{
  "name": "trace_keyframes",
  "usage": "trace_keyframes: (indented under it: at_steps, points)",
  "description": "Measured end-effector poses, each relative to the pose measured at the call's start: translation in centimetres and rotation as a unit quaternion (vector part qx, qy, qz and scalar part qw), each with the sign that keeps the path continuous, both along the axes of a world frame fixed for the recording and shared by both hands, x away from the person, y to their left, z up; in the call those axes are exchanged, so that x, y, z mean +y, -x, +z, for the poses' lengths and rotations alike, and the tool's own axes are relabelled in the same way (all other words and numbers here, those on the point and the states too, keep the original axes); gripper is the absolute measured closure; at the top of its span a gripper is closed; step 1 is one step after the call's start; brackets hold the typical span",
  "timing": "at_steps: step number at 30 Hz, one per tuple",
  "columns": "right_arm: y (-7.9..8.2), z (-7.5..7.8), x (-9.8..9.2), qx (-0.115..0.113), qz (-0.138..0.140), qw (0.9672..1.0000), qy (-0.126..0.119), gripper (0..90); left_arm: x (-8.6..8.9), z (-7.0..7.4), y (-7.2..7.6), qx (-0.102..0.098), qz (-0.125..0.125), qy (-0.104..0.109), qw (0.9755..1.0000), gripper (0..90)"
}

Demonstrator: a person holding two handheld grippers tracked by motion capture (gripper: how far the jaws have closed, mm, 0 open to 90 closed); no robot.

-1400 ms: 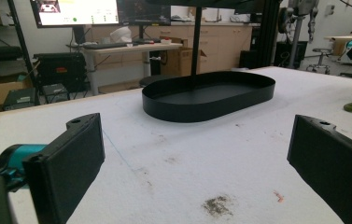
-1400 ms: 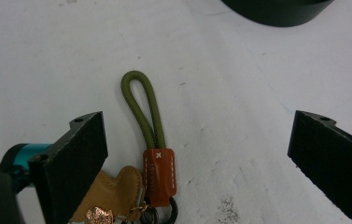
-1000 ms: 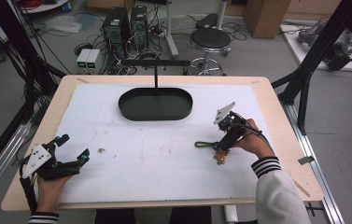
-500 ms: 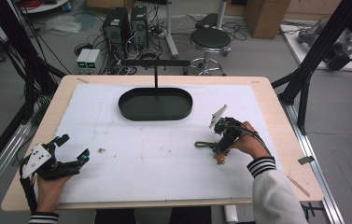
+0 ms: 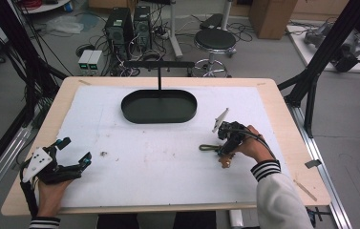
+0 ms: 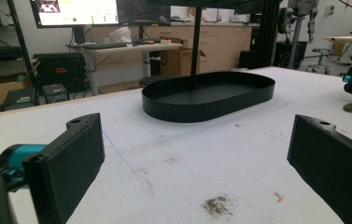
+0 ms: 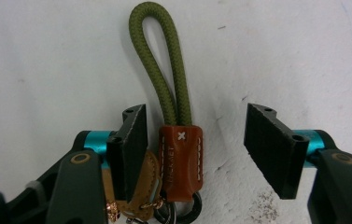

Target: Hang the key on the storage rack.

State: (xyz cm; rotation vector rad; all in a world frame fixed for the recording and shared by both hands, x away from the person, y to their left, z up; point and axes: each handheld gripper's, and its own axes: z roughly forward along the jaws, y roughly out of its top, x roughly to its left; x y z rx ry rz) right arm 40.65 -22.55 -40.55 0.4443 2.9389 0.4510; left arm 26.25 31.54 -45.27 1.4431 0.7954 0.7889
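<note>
The right gripper (image 7: 194,140) has its jaws spread wide around an olive-green cord loop keychain with a brown leather tab (image 7: 180,156), which lies on the white-covered desk (image 5: 158,162), right of centre. The left gripper (image 5: 75,152), jaws also apart and holding nothing, rests near the desk's left front. A black oval tray (image 5: 159,106) sits farther back.

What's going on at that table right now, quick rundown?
Right gripper open, jaws astride the green-cord keychain, not closed. Left gripper open, idle near table edge. Black tray empty. Nothing blocking.
</note>
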Motion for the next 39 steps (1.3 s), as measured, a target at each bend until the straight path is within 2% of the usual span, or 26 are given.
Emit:
trace_keyframes:
  at_steps: [10,17,21,23,25,29,36,39]
  points:
    - [0.03,-0.02,0.09,0.018,0.002,0.9998,0.006,50.6,0.03,-0.01,0.01,0.0,0.0,0.001,1.0,4.4]
    - [0.03,0.13,-0.13,0.025,0.002,0.9997,0.002,50.6,0.03,-0.01,0.0,0.0,0.0,0.001,1.0,4.4]
    - [0.04,-0.1,0.0,0.035,0.011,0.9992,0.017,58.1,0.02,-0.01,0.01,-0.001,0.0,0.001,1.0,4.3]
    - [0.02,-0.22,0.16,0.038,0.018,0.9989,0.021,67.6,0.03,-0.01,0.02,-0.001,-0.001,0.001,1.0,4.4]
    - [0.08,-0.09,0.26,0.038,0.024,0.9988,0.022,72.4,0.05,-0.01,0.02,-0.001,0.0,0.0,1.0,4.4]
    - [-0.02,-0.02,0.11,0.047,-0.001,0.9987,0.017,74.8,0.04,-0.01,0.02,-0.001,0.0,0.001,1.0,4.4]
    - [0.0,0.05,0.06,0.046,-0.008,0.9988,0.016,75.0,0.05,-0.01,0.02,-0.001,0.0,0.0,1.0,4.3]
    - [0.0,0.22,0.02,0.046,-0.014,0.9988,0.006,75.1,0.05,-0.01,0.02,-0.001,0.0,0.0,1.0,4.4]
